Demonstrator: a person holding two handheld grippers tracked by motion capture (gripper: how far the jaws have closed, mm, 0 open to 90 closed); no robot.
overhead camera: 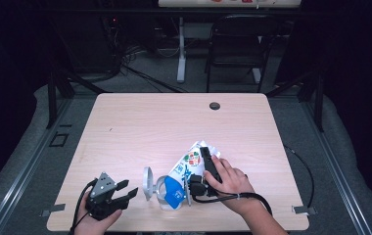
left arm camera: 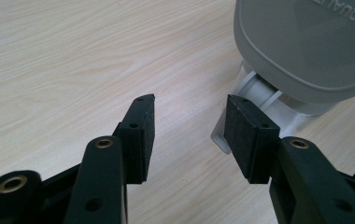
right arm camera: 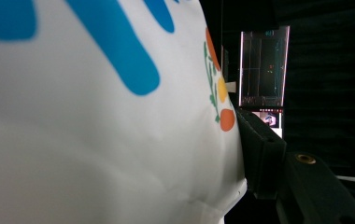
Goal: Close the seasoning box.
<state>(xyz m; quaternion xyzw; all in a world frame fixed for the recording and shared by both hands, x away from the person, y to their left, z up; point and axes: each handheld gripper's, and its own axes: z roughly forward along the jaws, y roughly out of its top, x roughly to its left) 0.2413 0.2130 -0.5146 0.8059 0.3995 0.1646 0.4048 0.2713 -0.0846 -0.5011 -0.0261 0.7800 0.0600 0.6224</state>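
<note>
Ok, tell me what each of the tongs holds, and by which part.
The right tongs clamp the white pouch across its printed body. The left tongs stand open beside its grey cap, holding nothing.

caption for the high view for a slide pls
Right gripper clamps a white-and-blue pouch lying on the wooden table; left gripper waits open beside its opened grey lid.

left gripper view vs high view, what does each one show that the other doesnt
Left gripper view alone: the black pads close up, standing apart over bare wood, and lettering on the grey lid. High view alone: the right gripper clamped on the white and blue pouch, the person's hands, the table's edges, the chair behind. Both: the left gripper, the lid and the wooden table.
</note>
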